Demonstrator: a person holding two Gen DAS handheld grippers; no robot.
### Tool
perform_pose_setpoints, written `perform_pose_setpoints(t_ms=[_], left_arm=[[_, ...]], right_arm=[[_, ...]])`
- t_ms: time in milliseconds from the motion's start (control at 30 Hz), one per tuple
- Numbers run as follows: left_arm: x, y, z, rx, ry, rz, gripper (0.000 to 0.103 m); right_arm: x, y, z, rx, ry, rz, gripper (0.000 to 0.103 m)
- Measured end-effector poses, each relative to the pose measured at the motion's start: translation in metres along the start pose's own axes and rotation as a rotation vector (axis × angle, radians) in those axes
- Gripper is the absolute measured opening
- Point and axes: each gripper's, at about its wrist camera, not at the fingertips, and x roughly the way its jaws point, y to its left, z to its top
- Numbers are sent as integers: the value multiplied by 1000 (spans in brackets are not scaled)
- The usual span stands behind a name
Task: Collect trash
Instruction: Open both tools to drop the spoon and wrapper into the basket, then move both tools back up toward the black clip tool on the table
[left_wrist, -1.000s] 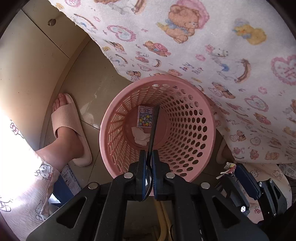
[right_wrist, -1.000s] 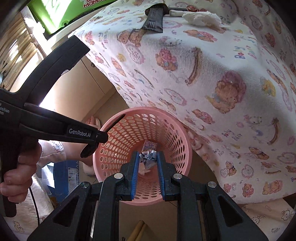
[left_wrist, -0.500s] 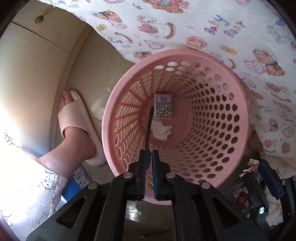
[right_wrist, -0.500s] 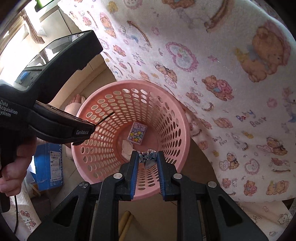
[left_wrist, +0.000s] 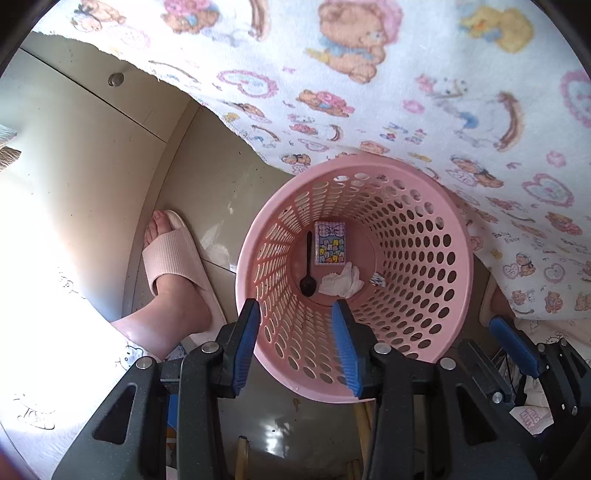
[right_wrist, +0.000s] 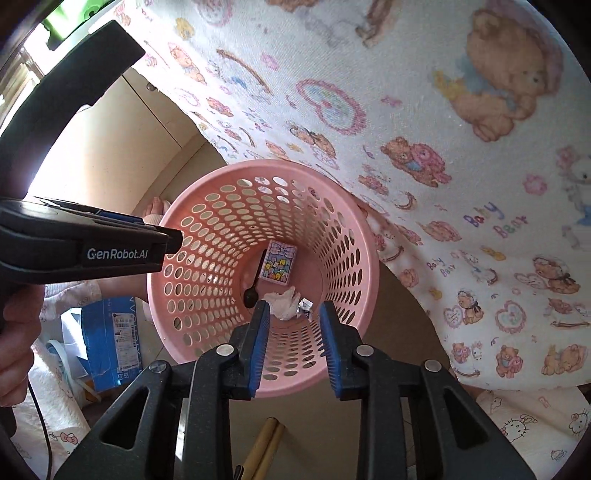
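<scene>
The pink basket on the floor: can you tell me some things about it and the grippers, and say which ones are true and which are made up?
1. The black spoon lies at the bottom of the pink basket. True.
2. The left gripper is squeezing the spoon. False: its jaws stand open and empty above the basket.
3. A little patterned box lies beside the spoon. True.
4. The right gripper holds a shiny wrapper. False: it is open, and the crumpled wrapper lies in the basket.
5. The basket is empty. False: a white tissue is in there too.
6. A foot in a pink slipper stands beside the basket. True.
</scene>
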Motion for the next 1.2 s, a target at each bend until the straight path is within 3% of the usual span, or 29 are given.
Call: perform_pose_setpoints(t_ms=[167, 333, 400, 600, 800, 867, 1000, 1100, 1200], left_arm=[[-44, -1, -2, 21, -135, 22, 48], [-87, 7, -1, 2, -252, -17, 51], [-100, 9, -2, -1, -294, -18, 58], [-128, 15, -4, -7, -403, -2, 59], [-157, 19, -10, -15, -527, -8, 63], [-162, 18, -10, -14, -557, 4, 65], [-169, 13, -12, -21, -600, 23, 65], [-178, 5, -5, 8, -598, -43, 65], [-192, -2, 8, 37, -605, -36, 65]], right_arm=[[-33, 1, 5, 2, -88, 10, 46], [-66, 1, 5, 12, -183, 13, 46], [-77, 2, 5, 6, -220, 2, 47], [-107, 1, 5, 3, -342, -85, 47], [-137, -3, 1, -13, -457, -55, 47], [-142, -2, 0, -28, -481, -52, 55], [-152, -3, -1, -15, -530, -59, 55], [-161, -10, -1, 3, -565, -83, 55], [-165, -22, 3, 43, -591, -98, 57]])
